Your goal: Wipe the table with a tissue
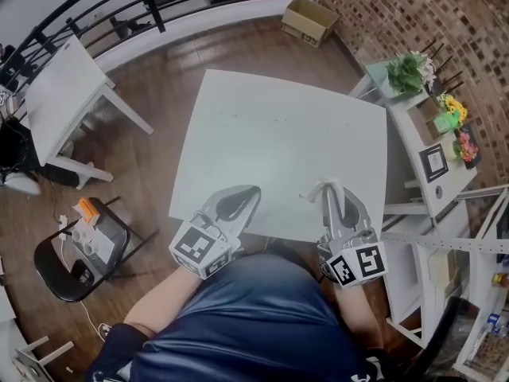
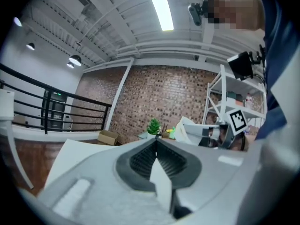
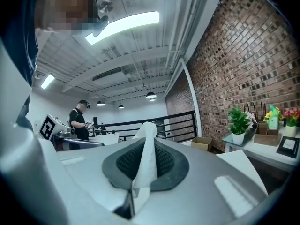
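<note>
A white square table (image 1: 270, 134) stands on a dark wooden floor (image 1: 159, 94).

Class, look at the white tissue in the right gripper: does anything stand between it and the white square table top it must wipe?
Nothing visible does. The white tissue is pinched in the right gripper, and the white square table top beyond it lies bare.

Lighting: bright, even, from ceiling strip light (image 2: 160, 8); white bench (image 1: 278, 142) nearly washed out. Optics: fisheye bending, dark vignetted corners in both gripper views; near foreground soft.
</note>
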`<state>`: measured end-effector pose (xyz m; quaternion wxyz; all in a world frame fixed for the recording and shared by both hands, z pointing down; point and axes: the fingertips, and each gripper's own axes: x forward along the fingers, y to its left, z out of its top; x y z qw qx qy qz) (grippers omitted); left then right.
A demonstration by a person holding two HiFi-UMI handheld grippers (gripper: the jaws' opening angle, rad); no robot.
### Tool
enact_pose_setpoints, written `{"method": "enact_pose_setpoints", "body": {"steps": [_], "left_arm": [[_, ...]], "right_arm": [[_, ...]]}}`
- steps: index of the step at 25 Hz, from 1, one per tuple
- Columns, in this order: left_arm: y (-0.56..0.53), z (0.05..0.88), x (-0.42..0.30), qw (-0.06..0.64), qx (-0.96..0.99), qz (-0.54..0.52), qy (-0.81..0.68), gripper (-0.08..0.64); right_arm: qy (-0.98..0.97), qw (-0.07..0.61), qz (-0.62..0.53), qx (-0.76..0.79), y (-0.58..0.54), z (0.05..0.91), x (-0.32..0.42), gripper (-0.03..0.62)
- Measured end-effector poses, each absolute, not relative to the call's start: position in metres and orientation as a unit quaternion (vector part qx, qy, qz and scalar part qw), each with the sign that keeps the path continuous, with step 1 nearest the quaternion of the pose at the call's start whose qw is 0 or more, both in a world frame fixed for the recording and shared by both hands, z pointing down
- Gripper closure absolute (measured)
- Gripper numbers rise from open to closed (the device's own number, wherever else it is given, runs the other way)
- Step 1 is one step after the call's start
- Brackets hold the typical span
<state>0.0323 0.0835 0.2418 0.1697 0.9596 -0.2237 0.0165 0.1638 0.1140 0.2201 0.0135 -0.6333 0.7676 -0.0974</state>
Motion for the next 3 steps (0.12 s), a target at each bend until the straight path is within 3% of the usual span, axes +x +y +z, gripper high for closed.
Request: {"method": "enact_pose_setpoints", "body": {"steps": [3], "left_arm": [[0.0851,0.233,0.0269,0.168,0.961,0.011,-0.22,0.557]], "right_arm": [[0.77,0.015,-0.094,-0.631,0.1113,0.2164,0.1576,0.58]]}}
